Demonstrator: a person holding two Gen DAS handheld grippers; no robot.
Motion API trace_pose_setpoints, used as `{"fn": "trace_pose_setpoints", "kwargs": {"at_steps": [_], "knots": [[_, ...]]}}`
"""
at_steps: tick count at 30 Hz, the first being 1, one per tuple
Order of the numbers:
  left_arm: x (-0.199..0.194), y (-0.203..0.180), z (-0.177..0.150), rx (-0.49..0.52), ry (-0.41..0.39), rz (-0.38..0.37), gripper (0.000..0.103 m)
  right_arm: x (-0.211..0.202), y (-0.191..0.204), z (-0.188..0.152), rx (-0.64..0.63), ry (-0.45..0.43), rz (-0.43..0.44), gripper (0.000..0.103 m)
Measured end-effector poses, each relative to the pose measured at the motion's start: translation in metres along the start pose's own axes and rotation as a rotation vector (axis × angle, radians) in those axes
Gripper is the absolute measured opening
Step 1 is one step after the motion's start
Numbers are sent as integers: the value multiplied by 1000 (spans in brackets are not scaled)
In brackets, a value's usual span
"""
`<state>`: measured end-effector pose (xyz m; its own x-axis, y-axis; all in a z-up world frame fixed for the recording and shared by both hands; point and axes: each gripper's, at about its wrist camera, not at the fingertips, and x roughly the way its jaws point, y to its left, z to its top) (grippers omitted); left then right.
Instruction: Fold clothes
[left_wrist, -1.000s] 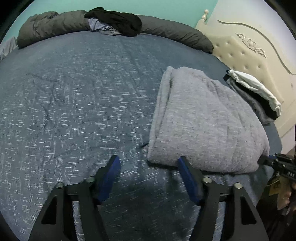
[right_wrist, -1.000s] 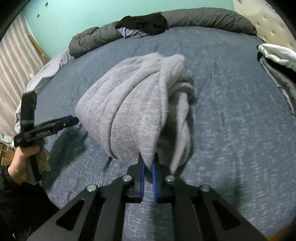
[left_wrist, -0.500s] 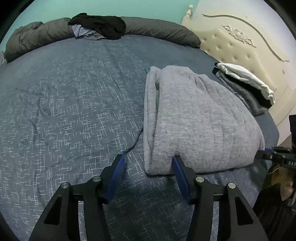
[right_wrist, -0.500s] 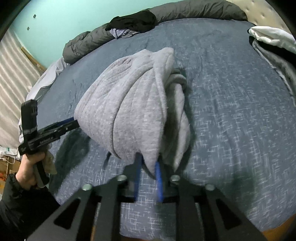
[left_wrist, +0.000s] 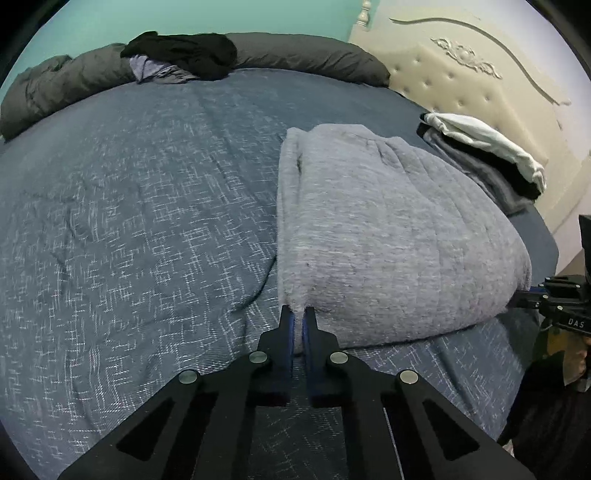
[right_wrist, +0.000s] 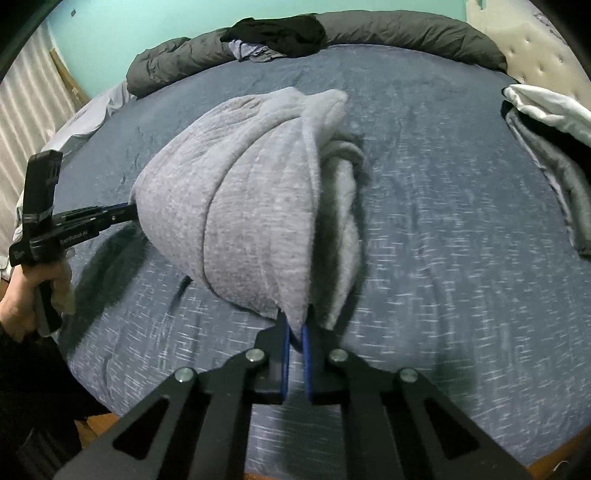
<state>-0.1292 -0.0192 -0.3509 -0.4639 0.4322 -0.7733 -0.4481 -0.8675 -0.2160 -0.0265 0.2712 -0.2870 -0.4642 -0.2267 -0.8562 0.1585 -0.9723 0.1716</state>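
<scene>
Grey sweater (left_wrist: 388, 236) half folded on the bed (left_wrist: 129, 221), near corners pinched: left tool (left_wrist: 298, 321) clamped on one, right tool (right_wrist: 295, 330) clamped on the other. Mid-fold, probably; next, carrying both corners evenly forward onto the far edge.

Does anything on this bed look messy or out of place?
Yes. A crumpled black garment sits heaped on the rolled dark grey duvet at the bed's far edge, unfolded. The grey knitted sweater, pinched by the left gripper and the right gripper, bulges unevenly.
</scene>
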Motion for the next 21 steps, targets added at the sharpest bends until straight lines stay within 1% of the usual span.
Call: {"fn": "trace_pose_setpoints", "kwargs": {"at_steps": [4,7,8,10,12,14,16,18,19,21], "knots": [[3,2,-2,-13,8,2,4,2,-4,-6,17,8,-3,4],[2,6,-2,-32,15,-18,4,3,-5,-9,31,16,17,4],[2,6,-3,-38,19,-25,5,1,-6,-10,39,19,38,4],[1,8,-4,-52,18,-31,7,-2,-5,-10,42,29,70,6],[-2,10,-4,-74,12,-42,8,-9,-5,-5,42,28,64,10],[-7,11,-2,-81,1,-35,9,-23,-5,2,37,-2,31,14],[-13,12,0,-87,-10,-25,10,-42,-4,12,41,-68,12,25],[-18,12,2,-91,-27,-18,13,-54,-4,28,52,-127,36,30],[-20,13,3,-95,-33,-13,17,-58,-2,37,57,-153,59,30],[-21,14,4,-101,-35,-5,19,-58,6,58,50,-174,86,30]]}}
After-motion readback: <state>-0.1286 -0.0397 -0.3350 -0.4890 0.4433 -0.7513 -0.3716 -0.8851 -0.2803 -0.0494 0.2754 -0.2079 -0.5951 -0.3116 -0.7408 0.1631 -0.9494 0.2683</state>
